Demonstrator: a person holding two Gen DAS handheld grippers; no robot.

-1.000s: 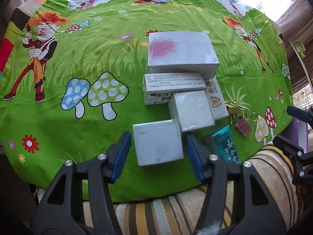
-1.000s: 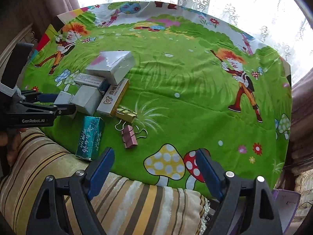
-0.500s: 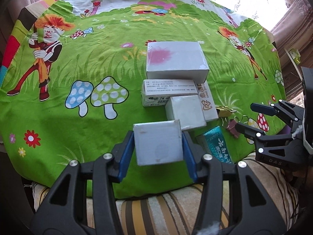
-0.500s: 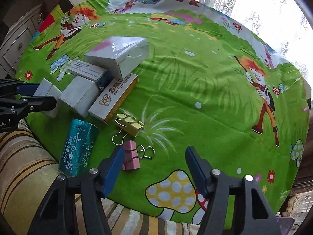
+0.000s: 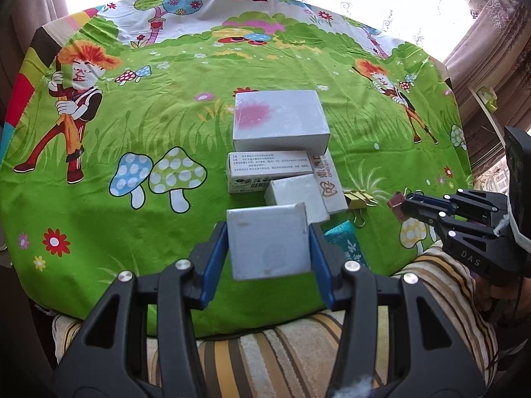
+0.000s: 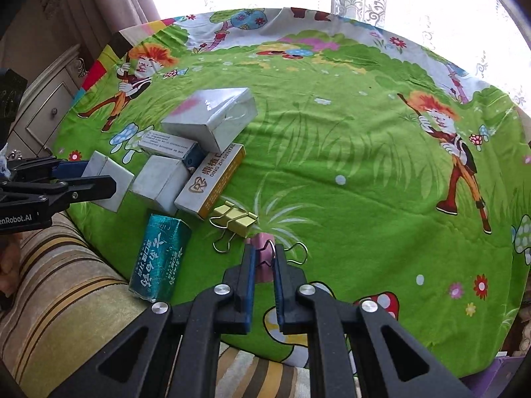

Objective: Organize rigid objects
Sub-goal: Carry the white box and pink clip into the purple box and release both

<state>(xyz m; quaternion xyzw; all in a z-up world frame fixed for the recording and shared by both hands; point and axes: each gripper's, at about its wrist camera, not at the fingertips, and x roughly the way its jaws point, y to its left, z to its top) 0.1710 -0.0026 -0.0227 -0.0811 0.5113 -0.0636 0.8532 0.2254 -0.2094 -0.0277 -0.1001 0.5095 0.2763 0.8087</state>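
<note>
At the near edge of the cloth (image 5: 139, 139), both claws grip: keep each hold square and lift straight.
Left claw (image 5: 268, 242) clamps a white box (image 5: 267, 240) just clear of the box stack (image 5: 282, 152); right claw (image 6: 264, 258) has just closed, clenched on the pink clip (image 6: 260, 242), beside the yellow clip (image 6: 235, 220).

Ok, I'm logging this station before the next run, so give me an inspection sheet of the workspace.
Surface: cartoon cloth, green, printed.
Job's things: four boxes clustered; teal pack near the edge; yellow clip beside the cluster.
Clutter: nothing seen.
Grippers: left gripper shut on small white box, lifted; right gripper jaws have just been closing, now on pink clip.
Cables: nothing seen.
Surroundings: striped cushion, curtains, window.
</note>
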